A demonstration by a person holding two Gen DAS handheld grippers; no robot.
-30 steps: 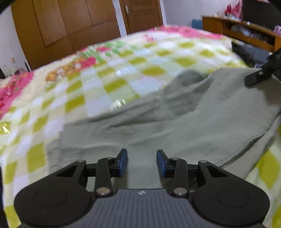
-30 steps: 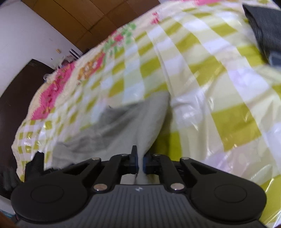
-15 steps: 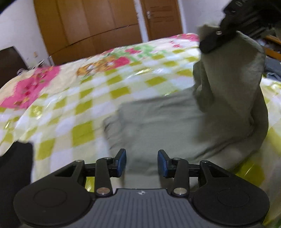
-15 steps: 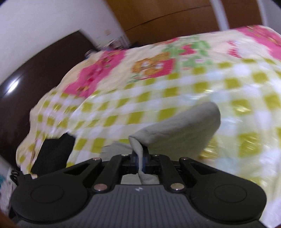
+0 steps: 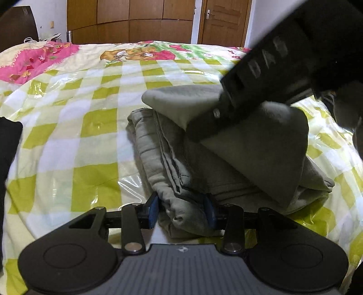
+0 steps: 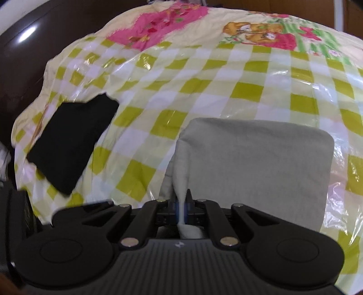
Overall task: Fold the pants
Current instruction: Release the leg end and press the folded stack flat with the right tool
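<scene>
Grey-green pants (image 5: 172, 163) lie partly folded on the checked bedspread (image 5: 74, 127). My left gripper (image 5: 181, 210) is open, its blue pads either side of the pants' near bunched edge. My right gripper (image 6: 180, 205) is shut on a fold of the pants (image 6: 256, 156) and holds that layer over the pile. In the left wrist view the right gripper's black body (image 5: 261, 74) hangs above the pants, with the carried flap draped under it.
A black folded garment (image 6: 70, 138) lies on the bed to the left, also at the left edge of the left wrist view (image 5: 9, 145). Wooden wardrobes (image 5: 131, 20) and a door (image 5: 223, 21) stand behind the bed. A dark headboard (image 6: 25, 56) is at far left.
My right gripper has carried the pants end up and over to the left, laying it across the rest. My left gripper has come down around the near edge of the pants.
</scene>
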